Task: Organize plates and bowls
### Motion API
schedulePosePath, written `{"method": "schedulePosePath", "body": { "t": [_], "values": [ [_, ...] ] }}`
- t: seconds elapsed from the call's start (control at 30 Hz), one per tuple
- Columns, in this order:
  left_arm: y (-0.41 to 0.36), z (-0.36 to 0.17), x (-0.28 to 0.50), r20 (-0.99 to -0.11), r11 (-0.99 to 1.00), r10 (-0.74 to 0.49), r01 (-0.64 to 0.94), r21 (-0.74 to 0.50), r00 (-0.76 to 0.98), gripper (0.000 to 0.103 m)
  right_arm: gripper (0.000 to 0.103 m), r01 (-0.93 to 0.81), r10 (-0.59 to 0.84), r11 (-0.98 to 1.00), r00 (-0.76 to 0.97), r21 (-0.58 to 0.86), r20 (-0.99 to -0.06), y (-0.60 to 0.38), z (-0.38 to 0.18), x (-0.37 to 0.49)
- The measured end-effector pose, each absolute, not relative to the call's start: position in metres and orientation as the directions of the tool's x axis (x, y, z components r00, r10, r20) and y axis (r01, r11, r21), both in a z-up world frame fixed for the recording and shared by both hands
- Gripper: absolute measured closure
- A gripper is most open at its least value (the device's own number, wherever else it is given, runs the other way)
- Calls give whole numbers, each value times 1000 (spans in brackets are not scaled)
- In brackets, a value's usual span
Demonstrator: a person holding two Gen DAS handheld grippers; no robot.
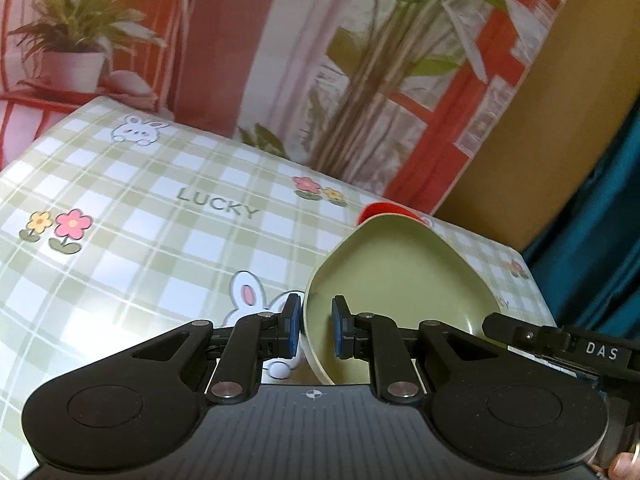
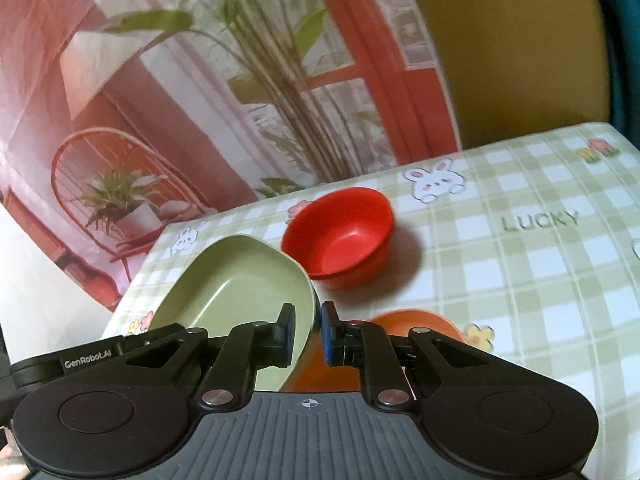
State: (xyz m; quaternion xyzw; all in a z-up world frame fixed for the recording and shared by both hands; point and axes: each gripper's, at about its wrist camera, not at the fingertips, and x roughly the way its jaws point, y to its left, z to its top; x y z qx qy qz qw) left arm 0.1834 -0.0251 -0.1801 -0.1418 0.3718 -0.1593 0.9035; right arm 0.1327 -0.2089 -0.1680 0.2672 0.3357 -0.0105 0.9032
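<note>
1. The left gripper (image 1: 316,326) is clamped on one rim of the green plate (image 1: 400,280), a pad on each side of the edge; "DAS" is printed on the other tool's body at the right.
2. The right gripper (image 2: 308,330) pinches the opposite rim of the same green plate (image 2: 236,280), which is tilted above the table; "GenRobot.AI" is printed on the black housing at the left.
3. Just beyond the right gripper's fingers sits an orange dish (image 2: 412,320), partly hidden.
4. Farther back, a red bowl (image 2: 340,236) rests tilted on the tablecloth (image 2: 520,280).
5. The cloth is green-and-white check with rabbits, flowers and the word "LUCKY" (image 1: 218,202).
6. Behind hangs a backdrop (image 1: 280,40) printed with plants and red window frames.
</note>
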Motion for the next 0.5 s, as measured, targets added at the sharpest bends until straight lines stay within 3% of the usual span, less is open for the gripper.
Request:
{"method": "schedulePosePath", "body": {
  "t": [0.5],
  "values": [
    [-73, -178, 181, -651, 900, -436, 278, -337, 622, 86, 88, 261, 113, 815, 804, 517, -584, -246, -175, 88]
  ]
}}
